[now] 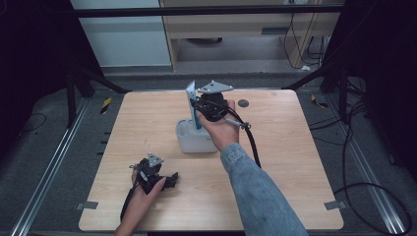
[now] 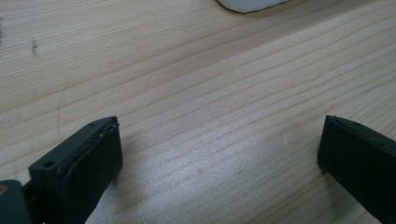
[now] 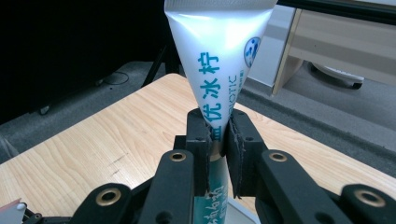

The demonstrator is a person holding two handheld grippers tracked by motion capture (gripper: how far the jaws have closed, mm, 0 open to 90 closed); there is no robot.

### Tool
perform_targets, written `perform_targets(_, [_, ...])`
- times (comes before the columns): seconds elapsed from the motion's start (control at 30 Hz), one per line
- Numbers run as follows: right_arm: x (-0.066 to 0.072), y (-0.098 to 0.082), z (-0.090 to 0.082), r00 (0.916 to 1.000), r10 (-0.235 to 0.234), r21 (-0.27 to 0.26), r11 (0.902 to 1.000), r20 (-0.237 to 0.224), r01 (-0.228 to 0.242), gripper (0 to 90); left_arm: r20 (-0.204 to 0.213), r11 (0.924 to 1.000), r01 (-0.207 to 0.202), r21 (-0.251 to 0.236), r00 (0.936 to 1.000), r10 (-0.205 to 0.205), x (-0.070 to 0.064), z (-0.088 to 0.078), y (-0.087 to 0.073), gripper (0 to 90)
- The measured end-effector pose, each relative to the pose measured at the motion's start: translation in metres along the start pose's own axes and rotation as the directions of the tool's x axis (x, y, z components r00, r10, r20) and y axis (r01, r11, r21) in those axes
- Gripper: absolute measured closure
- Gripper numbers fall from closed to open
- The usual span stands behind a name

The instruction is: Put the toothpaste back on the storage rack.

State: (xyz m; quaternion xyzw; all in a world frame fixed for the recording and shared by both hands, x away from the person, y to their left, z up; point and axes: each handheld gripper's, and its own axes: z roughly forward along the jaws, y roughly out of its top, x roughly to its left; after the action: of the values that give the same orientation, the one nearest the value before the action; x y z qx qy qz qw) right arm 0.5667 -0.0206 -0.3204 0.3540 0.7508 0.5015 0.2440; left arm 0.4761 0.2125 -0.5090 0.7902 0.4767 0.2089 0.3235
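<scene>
1. Tube (image 3: 215, 56): white with teal print, held upright, clamped between the jaws of the right gripper (image 3: 218, 140). Its flat crimped end points up; its top edge is cut off by the frame in the right gripper view.
2. In the high view the tube (image 1: 192, 101) stands over the white tub (image 1: 189, 140) at mid-table. Its lower end is hidden behind the gripper and hand, so contact with the tub cannot be told.
3. Right gripper (image 1: 200, 112): pads pressed on the tube's narrow middle, grasping it. The tube's lower part blurs out between the jaws.
4. Left gripper (image 1: 169, 180): rests low on the table (image 1: 275, 162) near the front left, well apart from the tub. Its jaws stand wide, released, with bare wood between them.
5. Left gripper view: a white edge (image 2: 250, 4) of something is cut off at the top; too little shows to name it.
6. A small dark disc (image 1: 243, 103) lies near the far edge; its kind is hard to make out.
</scene>
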Motion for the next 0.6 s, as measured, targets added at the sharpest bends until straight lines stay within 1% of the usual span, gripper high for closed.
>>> perform_targets(0.1, [0.001, -0.004, 0.002, 1.0000, -0.002, 0.010, 1.0000, -0.004, 0.002, 80.1, 0.000, 1.0000, 0.000, 0.000, 1.0000, 0.000, 0.000, 0.000, 0.000, 0.0])
perform_targets(0.17, [0.003, -0.006, 0.003, 0.9999, -0.016, 0.019, 0.9997, 0.003, 0.016, 80.0, 0.000, 1.0000, 0.001, 0.000, 1.0000, -0.001, 0.000, 0.000, 0.000, 0.0])
perform_targets(0.2, [0.005, -0.008, 0.005, 0.9995, -0.030, 0.023, 0.9993, 0.007, 0.030, 80.0, 0.000, 1.0000, 0.001, 0.000, 1.0000, -0.001, 0.000, 0.000, 0.000, 0.0])
perform_targets(0.3, [0.009, -0.013, 0.009, 0.9995, -0.031, 0.038, 0.9988, 0.003, 0.031, 80.0, 0.000, 1.0000, 0.001, 0.000, 1.0000, -0.001, 0.000, 0.000, 0.000, 0.0])
perform_targets(0.4, [0.011, -0.021, 0.013, 0.9988, -0.048, 0.048, 0.9977, 0.009, 0.048, 80.0, 0.000, 1.0000, 0.003, -0.003, 1.0000, -0.003, 0.000, 0.000, 0.000, 0.0])
perform_targets(0.5, [0.011, -0.025, 0.016, 0.9996, -0.029, 0.056, 0.9980, 0.004, 0.028, 80.0, 0.000, 1.0000, 0.002, -0.003, 1.0000, -0.002, 0.000, 0.000, 0.000, 0.0])
perform_targets(0.6, [0.009, -0.028, 0.017, 0.9997, -0.024, 0.061, 0.9978, 0.005, 0.024, 80.0, 0.000, 1.0000, 0.002, -0.003, 1.0000, -0.002, 0.000, 0.000, 0.000, 0.0])
